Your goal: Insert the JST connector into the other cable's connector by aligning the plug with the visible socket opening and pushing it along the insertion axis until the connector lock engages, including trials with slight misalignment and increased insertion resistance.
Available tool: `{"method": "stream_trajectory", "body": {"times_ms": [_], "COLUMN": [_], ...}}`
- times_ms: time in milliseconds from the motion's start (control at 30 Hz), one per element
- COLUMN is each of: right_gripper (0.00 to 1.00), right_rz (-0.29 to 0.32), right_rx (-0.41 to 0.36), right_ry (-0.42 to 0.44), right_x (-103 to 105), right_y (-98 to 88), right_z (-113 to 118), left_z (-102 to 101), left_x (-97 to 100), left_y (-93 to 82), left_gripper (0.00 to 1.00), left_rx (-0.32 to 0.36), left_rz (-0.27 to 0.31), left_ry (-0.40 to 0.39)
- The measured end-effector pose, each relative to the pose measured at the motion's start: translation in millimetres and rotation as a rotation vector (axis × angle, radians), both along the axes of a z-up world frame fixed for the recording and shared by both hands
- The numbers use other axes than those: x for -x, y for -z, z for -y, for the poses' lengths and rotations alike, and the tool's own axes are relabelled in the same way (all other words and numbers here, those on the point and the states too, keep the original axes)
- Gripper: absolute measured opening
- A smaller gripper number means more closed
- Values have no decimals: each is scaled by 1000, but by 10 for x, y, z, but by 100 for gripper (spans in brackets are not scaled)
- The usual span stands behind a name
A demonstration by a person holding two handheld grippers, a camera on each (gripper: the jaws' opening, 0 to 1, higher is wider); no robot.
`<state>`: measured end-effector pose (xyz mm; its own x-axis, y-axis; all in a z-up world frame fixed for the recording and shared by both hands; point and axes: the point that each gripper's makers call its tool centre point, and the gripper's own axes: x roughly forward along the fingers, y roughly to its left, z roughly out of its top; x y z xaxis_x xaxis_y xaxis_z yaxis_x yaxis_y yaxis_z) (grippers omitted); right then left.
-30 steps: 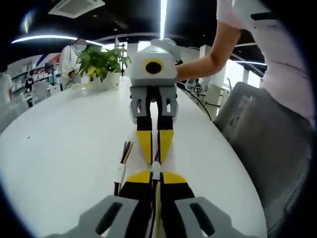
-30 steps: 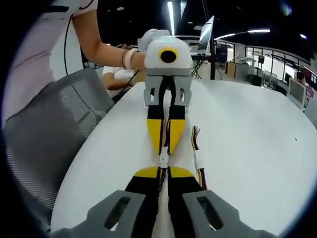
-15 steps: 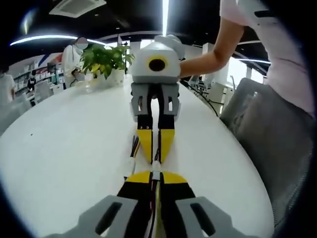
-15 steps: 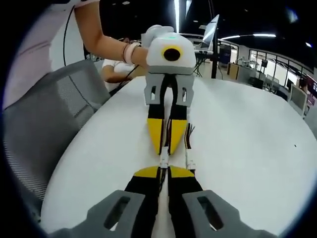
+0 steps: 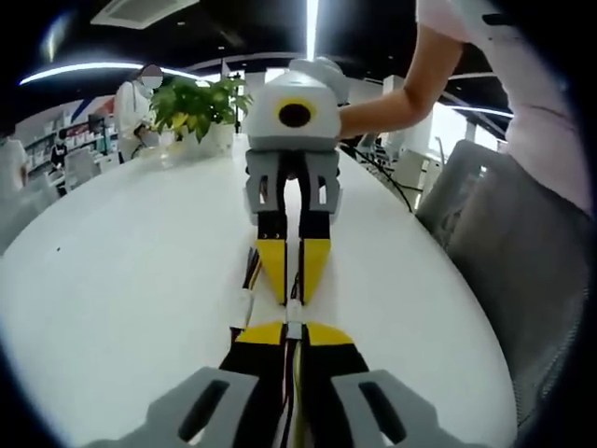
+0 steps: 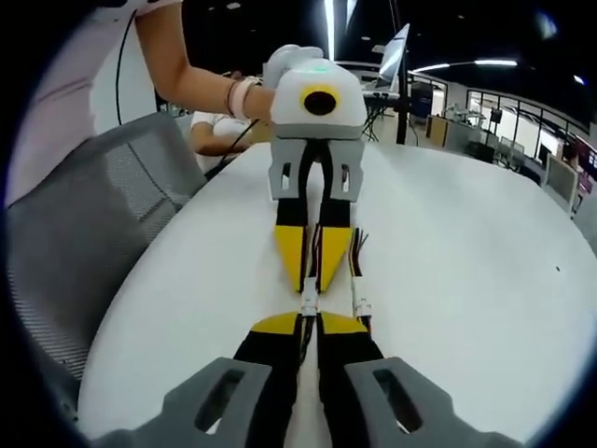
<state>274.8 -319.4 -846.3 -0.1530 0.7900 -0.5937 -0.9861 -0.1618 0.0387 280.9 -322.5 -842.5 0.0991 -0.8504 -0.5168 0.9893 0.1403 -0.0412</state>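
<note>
Facing tip to tip, both grippers (image 5: 293, 334) (image 6: 309, 327) pinch the mated connectors (image 5: 294, 317).

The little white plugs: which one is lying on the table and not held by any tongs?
The spare white plug beside the tongs lies loose on the table. The other plug sits pinched between both tongs' yellow tips.

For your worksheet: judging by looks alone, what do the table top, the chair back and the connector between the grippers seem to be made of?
Table: smooth white laminate or painted board, with a soft sheen.
Chair: grey woven mesh; a fine grid pattern shows.
Connector: probably white moulded plastic, matte, too small to be sure.
</note>
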Motion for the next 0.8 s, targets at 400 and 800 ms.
{"method": "stream_trajectory", "body": {"times_ms": [400,800], "right_gripper": [8,18], "right_rz": [-9,-2], "right_rx": [27,50], "right_ry": [35,172], "right_x": [-23,-38], "right_y": [8,-112], "right_z": [20,253], "left_z": [-83,-260], "left_x": [-41,32], "left_y": [30,-396], "left_gripper": [4,17], "left_rx": [-83,-122], "left_rz": [38,186], "left_ry": [-43,-141]}}
